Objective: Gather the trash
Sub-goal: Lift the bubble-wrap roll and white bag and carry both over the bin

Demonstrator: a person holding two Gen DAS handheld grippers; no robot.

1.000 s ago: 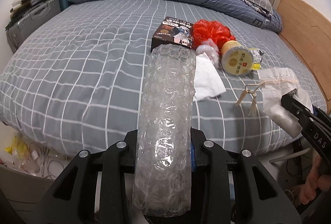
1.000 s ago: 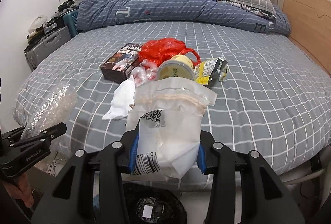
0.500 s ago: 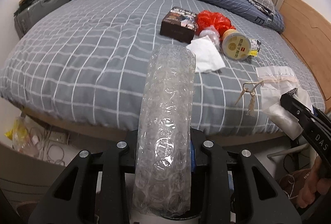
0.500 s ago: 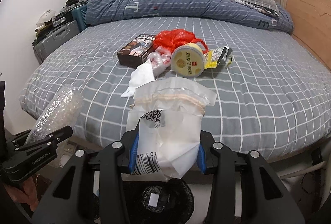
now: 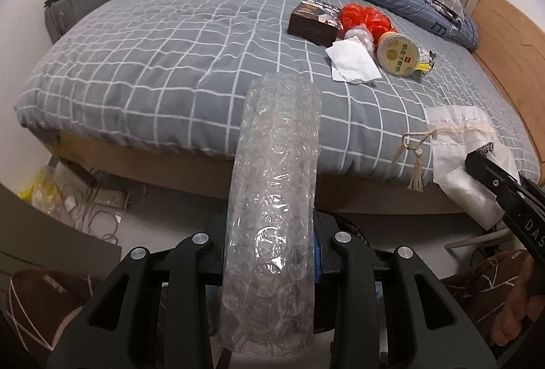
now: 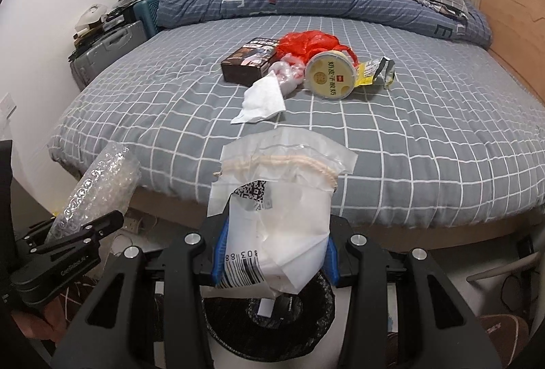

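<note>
Because the bin point(image 6: 269, 311) waits low in the frame, the right gripper point(image 6: 272, 250) squeezes a white bag point(image 6: 276, 215) above it, while the left gripper point(image 5: 269, 253) squeezes bubble wrap point(image 5: 272, 198).

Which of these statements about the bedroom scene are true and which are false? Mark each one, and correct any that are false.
1. The left tongs grip a roll of bubble wrap. True.
2. The right tongs are empty. False: they hold a white plastic bag with a barcode.
3. A round yellow tub lies on the bed. True.
4. The red plastic bag hangs from the window. False: it lies on the bed behind the tub.
5. A white tissue lies in front of a dark box. True.
</note>
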